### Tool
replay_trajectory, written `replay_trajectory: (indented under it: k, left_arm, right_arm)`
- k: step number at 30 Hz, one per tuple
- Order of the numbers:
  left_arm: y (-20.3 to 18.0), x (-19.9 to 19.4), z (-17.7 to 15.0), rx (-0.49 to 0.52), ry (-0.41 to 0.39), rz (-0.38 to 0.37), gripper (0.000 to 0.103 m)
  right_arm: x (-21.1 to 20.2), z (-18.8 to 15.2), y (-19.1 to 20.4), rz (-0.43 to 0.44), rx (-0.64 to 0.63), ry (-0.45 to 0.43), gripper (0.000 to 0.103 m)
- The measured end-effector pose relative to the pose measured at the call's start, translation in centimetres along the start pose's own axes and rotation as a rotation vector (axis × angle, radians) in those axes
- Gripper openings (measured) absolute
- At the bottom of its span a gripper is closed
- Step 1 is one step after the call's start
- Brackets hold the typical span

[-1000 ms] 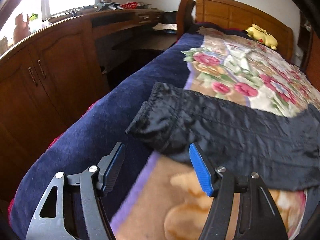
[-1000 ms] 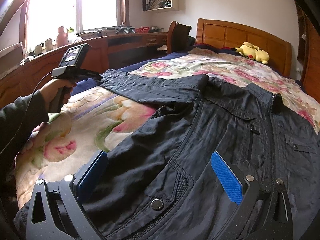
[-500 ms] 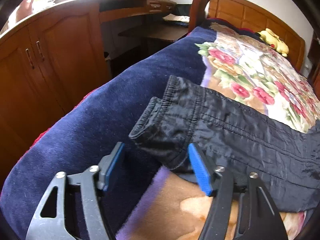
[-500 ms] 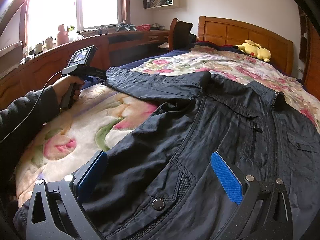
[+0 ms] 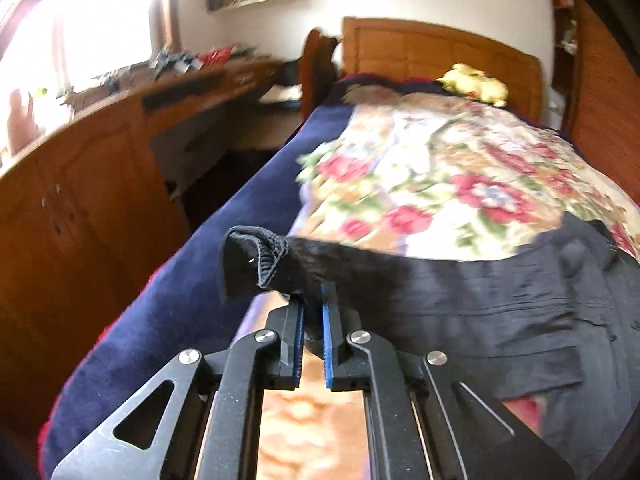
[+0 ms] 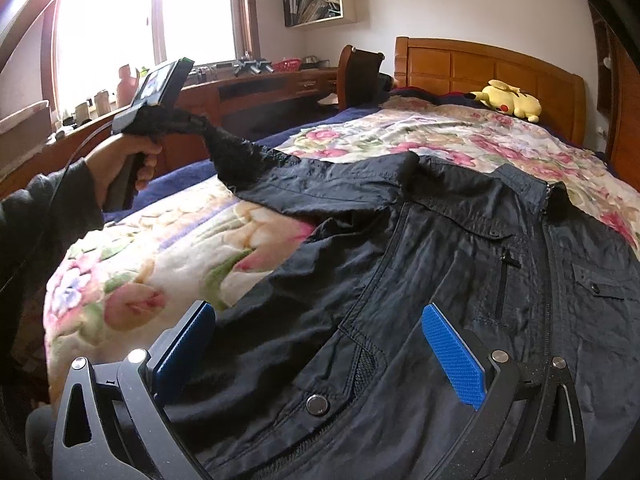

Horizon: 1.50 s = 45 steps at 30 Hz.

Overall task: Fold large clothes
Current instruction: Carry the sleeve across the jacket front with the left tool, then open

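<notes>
A dark jacket (image 6: 440, 264) lies spread face-up on the flowered blanket (image 6: 168, 248). The left gripper (image 5: 311, 320) has its jaws pinched on the sleeve cuff (image 5: 252, 256), lifted off the bed. The right gripper (image 6: 320, 344) hovers wide open over the hem. The sleeve fold looks under way; next, I'd guess, carry the cuff across the chest.

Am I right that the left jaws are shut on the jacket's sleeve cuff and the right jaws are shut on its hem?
Half right. The left gripper is shut on the sleeve cuff of the jacket, lifted off the blanket. The right gripper is open, though: the right wrist view shows its jaws spread wide over the jacket's lower front, gripping nothing.
</notes>
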<state>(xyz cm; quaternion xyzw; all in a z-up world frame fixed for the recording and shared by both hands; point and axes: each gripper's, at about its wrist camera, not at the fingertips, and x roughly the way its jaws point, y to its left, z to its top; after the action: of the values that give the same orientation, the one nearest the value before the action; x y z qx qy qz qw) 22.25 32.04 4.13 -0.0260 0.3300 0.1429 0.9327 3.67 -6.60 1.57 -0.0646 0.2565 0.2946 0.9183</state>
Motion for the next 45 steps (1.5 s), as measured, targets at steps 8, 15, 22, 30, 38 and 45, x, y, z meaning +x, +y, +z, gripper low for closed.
replay_trajectory:
  k: [8, 15, 22, 30, 38, 45]
  left_arm:
    - [-7.2, -5.9, 0.9, 0.096, -0.059, -0.052, 0.007]
    - [-14.2, -10.3, 1.3, 0.199, -0.103, -0.136, 0.006]
    - [-21.6, -13.6, 0.6, 0.289, -0.131, -0.249, 0.006]
    - [-27.9, -16.4, -2.7, 0.329, -0.122, -0.394, 0.006]
    - [-30.1, -17.6, -6.8, 0.338, -0.072, -0.437, 0.006]
    - [-29.5, -17.9, -10.8, 0.349, -0.059, -0.426, 0.036]
  right_arm:
    - [-4.4, 0.0, -1.0, 0.011, -0.024, -0.052, 0.103]
    - [-7.2, -0.6, -2.6, -0.02, -0.002, -0.087, 0.103]
    - [-9.9, -1.1, -4.6, -0.075, 0.033, -0.119, 0.103]
    - [-13.2, -1.7, -7.3, -0.172, 0.08, -0.157, 0.103]
    - [-14.5, -1.8, -7.7, -0.203, 0.12, -0.184, 0.103]
    - [-13.8, -1.6, -7.3, -0.204, 0.133, -0.189, 0.103]
